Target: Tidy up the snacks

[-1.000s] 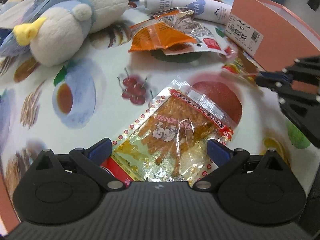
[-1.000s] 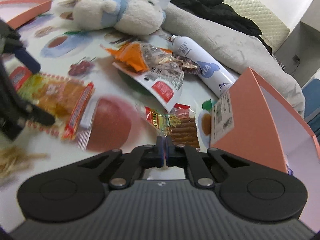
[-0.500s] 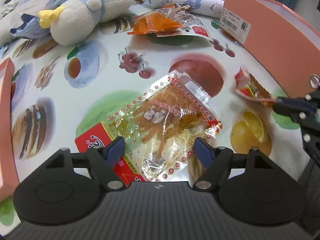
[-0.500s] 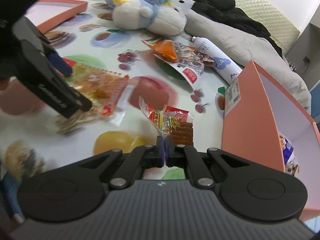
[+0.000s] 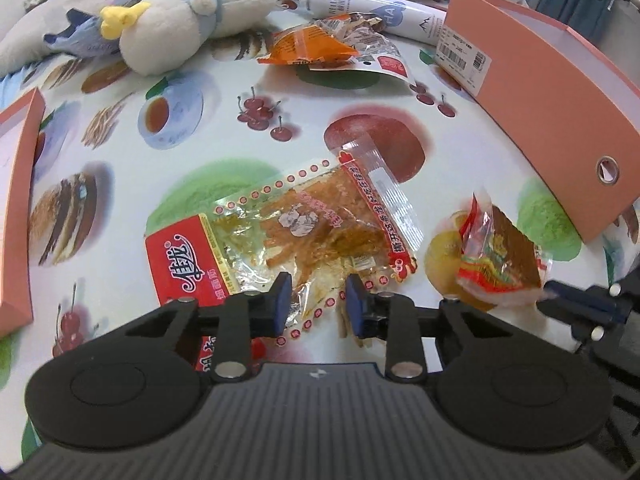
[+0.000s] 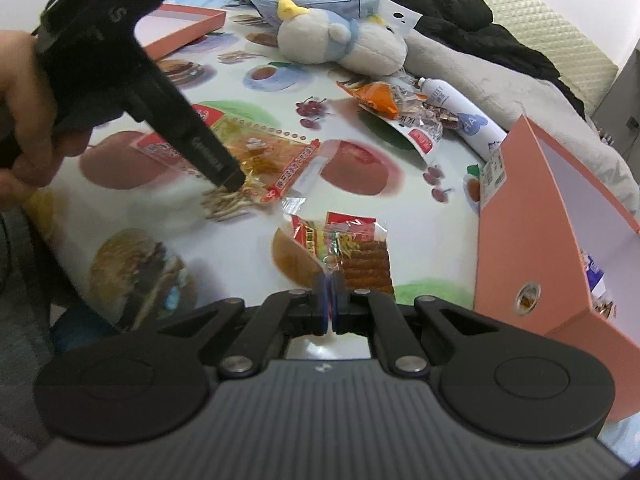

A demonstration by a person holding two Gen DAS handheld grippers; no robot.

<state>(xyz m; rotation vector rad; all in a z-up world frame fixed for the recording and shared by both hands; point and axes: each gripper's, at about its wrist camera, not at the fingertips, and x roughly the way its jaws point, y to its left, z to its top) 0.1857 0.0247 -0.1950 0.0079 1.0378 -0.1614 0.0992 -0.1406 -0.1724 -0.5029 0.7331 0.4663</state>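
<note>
Your left gripper (image 5: 316, 300) is closing, its jaws either side of the near edge of the clear strip-snack packet (image 5: 296, 232), not yet pinching. Your right gripper (image 6: 329, 307) is pressed together on the corner of the small red packet (image 6: 352, 252), lifted near the coral box (image 6: 532, 216) on the right. Far off lie an orange packet (image 5: 308, 46), a white tube (image 5: 376, 10) and a plush toy (image 5: 180, 24). The fruit-print tablecloth (image 5: 168, 160) covers the surface; dark clothing (image 6: 460, 28) is heaped beyond.
</note>
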